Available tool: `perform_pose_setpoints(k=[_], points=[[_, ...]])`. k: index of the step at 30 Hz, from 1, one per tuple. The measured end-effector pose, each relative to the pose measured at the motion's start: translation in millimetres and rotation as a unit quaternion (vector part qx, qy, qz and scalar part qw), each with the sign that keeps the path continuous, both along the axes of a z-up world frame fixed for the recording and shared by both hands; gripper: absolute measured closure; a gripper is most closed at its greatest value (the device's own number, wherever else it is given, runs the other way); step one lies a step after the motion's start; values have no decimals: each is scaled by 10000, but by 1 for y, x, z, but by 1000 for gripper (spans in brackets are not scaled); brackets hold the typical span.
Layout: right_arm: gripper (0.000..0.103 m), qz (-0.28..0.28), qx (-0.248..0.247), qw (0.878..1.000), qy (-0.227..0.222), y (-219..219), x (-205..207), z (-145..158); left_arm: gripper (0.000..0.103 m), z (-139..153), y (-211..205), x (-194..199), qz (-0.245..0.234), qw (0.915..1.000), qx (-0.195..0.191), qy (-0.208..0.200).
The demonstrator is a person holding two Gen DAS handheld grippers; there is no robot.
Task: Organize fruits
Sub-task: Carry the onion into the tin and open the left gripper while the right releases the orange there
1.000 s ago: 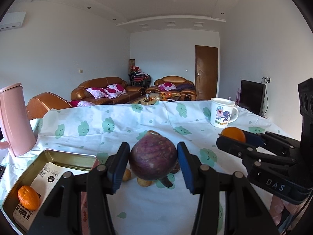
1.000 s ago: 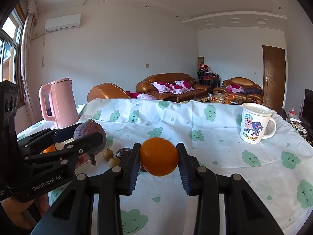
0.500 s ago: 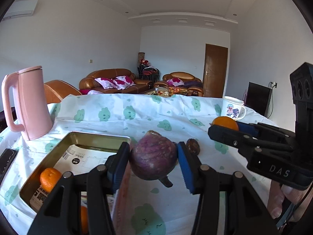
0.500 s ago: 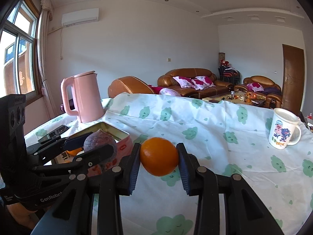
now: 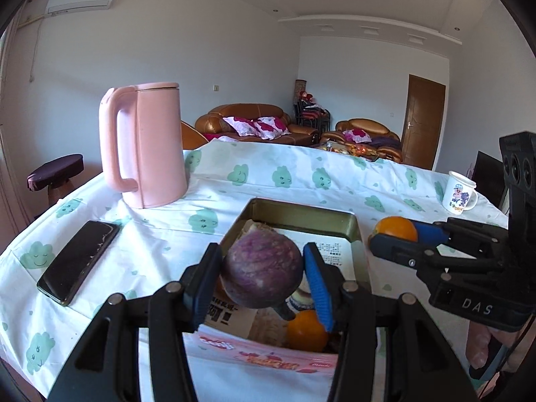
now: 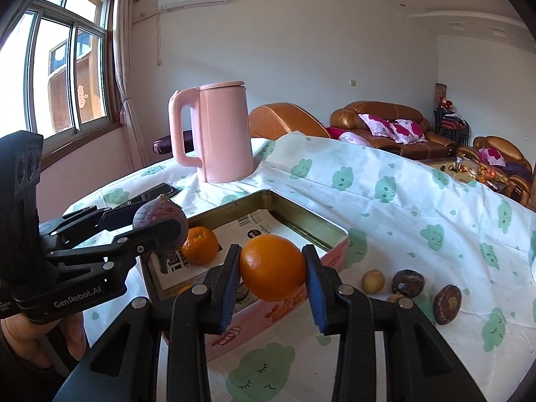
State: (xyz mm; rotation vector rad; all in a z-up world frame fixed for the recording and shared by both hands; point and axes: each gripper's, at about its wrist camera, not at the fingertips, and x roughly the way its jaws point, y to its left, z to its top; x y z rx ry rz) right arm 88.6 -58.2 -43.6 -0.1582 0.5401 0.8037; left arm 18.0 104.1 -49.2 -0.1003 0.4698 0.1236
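My left gripper [image 5: 263, 274] is shut on a round purple fruit [image 5: 262, 269] and holds it above the near end of a gold metal tin [image 5: 348, 222] with a pink outer wall. An orange [image 5: 306, 330] lies in the tin below it, on printed paper. My right gripper [image 6: 272, 268] is shut on an orange [image 6: 272, 268], hovering over the tin's right wall [image 6: 331, 231]. In the right wrist view the left gripper [image 6: 157, 224] with the purple fruit [image 6: 160, 219] hangs at the left, over the tin, and another orange [image 6: 199, 244] rests inside.
A pink kettle [image 5: 145, 144] stands behind the tin, a dark phone [image 5: 78, 261] lies left of it, and a printed mug [image 5: 459, 192] stands far right. Loose small fruits [image 6: 408, 283] lie on the cloud-patterned cloth [image 6: 385, 181] right of the tin. A hand [image 6: 70, 331] holds the left gripper.
Both grippers have swung left with their fruits still held. The tin, kettle and phone have come into the middle of both views, and the purple fruit now hangs over the tin.
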Motion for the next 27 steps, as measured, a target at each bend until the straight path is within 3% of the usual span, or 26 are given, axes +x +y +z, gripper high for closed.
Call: perform_pose_setpoints(k=[10, 15, 17, 18, 20, 27], points=[[64, 139, -544, 9983, 158, 32, 2, -22, 51, -23, 17, 4, 166, 9991, -95, 386], [63, 155, -604, 9979, 197, 32, 3, -23, 51, -21, 15, 3, 176, 9992, -19, 368], [59, 144, -582, 9980, 178, 29, 1, -22, 44, -18, 15, 0, 195, 9994, 27, 301], [54, 123, -548, 9983, 158, 26, 0, -20, 32, -15, 15, -1, 214, 9995, 36, 247], [45, 56, -488, 9988, 91, 15, -3, -17, 20, -9, 15, -6, 229, 9997, 18, 92], [45, -619, -433, 9971, -23, -65, 7, -4, 10, 8, -1, -1, 24, 9999, -89, -111]])
